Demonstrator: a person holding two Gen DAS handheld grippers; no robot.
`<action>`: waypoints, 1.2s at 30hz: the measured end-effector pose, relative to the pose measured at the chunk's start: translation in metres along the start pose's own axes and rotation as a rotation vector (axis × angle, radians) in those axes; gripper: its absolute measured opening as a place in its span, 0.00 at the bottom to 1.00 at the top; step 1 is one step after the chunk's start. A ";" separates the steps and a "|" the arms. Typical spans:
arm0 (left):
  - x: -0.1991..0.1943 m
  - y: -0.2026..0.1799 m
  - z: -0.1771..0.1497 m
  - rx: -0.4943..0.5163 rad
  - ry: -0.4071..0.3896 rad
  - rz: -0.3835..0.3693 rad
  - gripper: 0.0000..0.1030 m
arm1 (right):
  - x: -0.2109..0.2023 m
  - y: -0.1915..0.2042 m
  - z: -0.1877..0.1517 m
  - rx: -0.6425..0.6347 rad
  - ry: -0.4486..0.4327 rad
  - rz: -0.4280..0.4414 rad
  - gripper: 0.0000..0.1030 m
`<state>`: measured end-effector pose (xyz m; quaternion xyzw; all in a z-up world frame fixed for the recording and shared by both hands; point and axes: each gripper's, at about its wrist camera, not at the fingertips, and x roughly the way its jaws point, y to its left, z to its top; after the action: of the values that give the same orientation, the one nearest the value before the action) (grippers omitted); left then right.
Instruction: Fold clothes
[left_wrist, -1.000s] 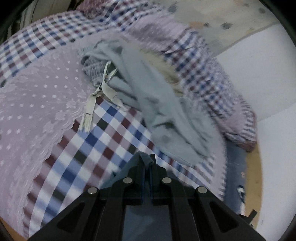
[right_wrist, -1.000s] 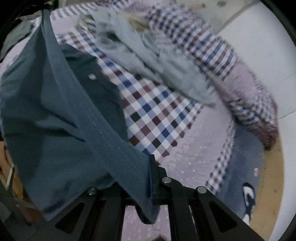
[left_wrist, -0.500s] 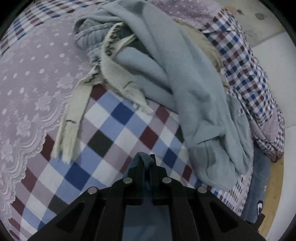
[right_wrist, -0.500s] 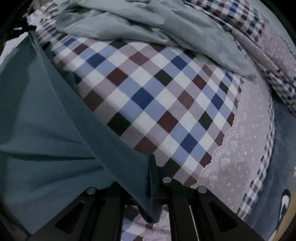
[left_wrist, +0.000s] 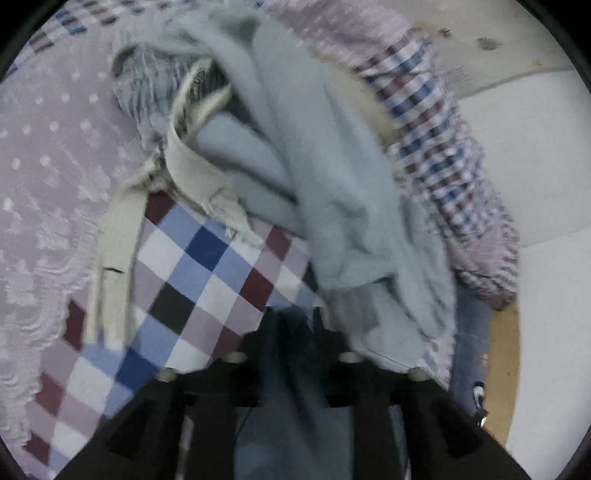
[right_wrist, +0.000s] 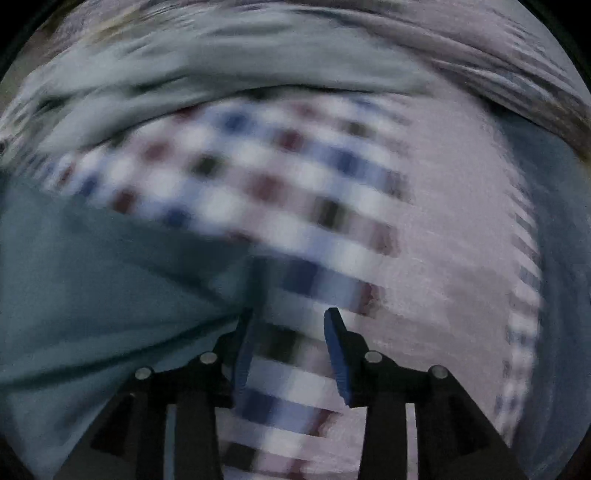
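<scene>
A dark blue garment (left_wrist: 291, 424) hangs loosely between the jaws of my left gripper (left_wrist: 291, 325), which are opening; the fingers stand apart and no longer pinch it. In the blurred right wrist view the same teal-blue garment (right_wrist: 92, 288) lies spread at the left on the bed, its edge beside the left finger. My right gripper (right_wrist: 291, 325) is opening too, and only checked bedspread (right_wrist: 295, 177) shows between its blue pads (right_wrist: 336, 347). A pile of pale grey-blue clothes (left_wrist: 332, 184) lies just beyond the left gripper.
A cream fringed scarf (left_wrist: 114, 258) trails from the pile across the checked bedspread (left_wrist: 192, 273) and the lilac dotted cover (left_wrist: 44, 166). A rolled checked quilt (left_wrist: 454, 177) lines the bed's right edge, with wooden floor (left_wrist: 502, 350) and a white wall (left_wrist: 535, 147) beyond.
Both grippers came down toward the bed and their jaws parted, letting go of the blue garment. The right gripper has swung right, off the cloth and over the checked bedspread.
</scene>
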<state>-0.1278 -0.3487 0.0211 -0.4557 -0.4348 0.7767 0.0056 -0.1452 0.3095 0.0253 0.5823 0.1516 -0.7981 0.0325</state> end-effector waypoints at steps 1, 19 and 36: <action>-0.013 0.000 -0.002 0.020 -0.023 -0.024 0.59 | -0.005 -0.011 -0.005 0.062 -0.010 0.002 0.39; -0.205 0.063 -0.212 0.317 -0.186 0.011 0.76 | -0.161 0.051 -0.302 0.246 -0.178 0.400 0.48; -0.169 0.098 -0.271 0.317 -0.043 0.182 0.30 | -0.134 0.098 -0.350 0.144 -0.118 0.150 0.05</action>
<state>0.2021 -0.2961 0.0173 -0.4698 -0.2636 0.8425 -0.0022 0.2419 0.2976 0.0344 0.5448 0.0477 -0.8351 0.0592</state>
